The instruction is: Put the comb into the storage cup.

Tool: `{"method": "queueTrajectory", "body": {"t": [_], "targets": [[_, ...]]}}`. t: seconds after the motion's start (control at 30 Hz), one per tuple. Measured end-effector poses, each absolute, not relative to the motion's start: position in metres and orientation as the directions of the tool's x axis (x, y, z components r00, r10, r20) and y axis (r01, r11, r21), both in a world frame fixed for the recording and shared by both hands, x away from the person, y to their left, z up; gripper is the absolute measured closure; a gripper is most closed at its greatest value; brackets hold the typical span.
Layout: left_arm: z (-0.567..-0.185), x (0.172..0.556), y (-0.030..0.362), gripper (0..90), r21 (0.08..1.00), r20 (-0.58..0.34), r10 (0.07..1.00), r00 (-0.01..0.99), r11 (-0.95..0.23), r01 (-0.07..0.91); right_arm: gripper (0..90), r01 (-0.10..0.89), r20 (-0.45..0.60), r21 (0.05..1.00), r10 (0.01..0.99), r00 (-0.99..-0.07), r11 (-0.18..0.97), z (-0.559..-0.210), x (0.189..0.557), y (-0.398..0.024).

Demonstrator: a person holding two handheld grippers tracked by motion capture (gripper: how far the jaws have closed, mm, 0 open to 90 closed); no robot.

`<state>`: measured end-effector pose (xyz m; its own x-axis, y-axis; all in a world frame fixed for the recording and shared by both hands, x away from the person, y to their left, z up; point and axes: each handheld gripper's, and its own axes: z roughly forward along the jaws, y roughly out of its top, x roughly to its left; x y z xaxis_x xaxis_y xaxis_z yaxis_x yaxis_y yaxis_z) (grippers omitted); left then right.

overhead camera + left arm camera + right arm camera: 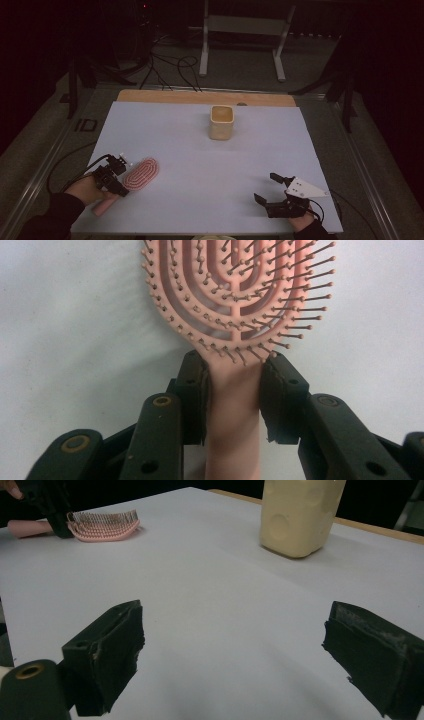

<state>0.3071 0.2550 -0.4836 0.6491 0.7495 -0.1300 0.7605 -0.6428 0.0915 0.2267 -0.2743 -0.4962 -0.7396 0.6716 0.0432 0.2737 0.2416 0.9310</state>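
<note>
Left claw on hairbrush handle, right claw idle.

High view: pink hairbrush (140,173) lies bristles-up at the near left of the white tabletop (200,165); left claw (116,176) sits over its handle; right claw (267,190) spread apart, near right. Left gripper view: pads (192,395) clamped on the handle. Right gripper view: jaws apart, cream cup (300,515) beyond.

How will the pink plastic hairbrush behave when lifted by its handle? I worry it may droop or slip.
The pink plastic hairbrush looks rigid, so probably no droop. Its slotted head suggests little weight. The left gripper has its jaws against the smooth, round handle just below the head, so it might twist slightly.
</note>
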Motion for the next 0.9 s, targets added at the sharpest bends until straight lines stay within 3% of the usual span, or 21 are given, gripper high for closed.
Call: {"method": "queueTrajectory", "body": {"t": [0.47,0.9], "targets": [[-0.482,0.305,0.255,71.0,0.131,-0.111,0.735,0.669,-0.656,0.743,8.7,0.276,0.043,0.930,0.674,-0.738,0.244,-0.497,0.227,-0.274],[-0.458,0.306,0.238,71.3,0.270,-0.112,0.709,0.696,-0.652,0.708,8.8,0.275,0.045,0.932,0.677,-0.735,0.237,-0.496,0.227,-0.275]]}}
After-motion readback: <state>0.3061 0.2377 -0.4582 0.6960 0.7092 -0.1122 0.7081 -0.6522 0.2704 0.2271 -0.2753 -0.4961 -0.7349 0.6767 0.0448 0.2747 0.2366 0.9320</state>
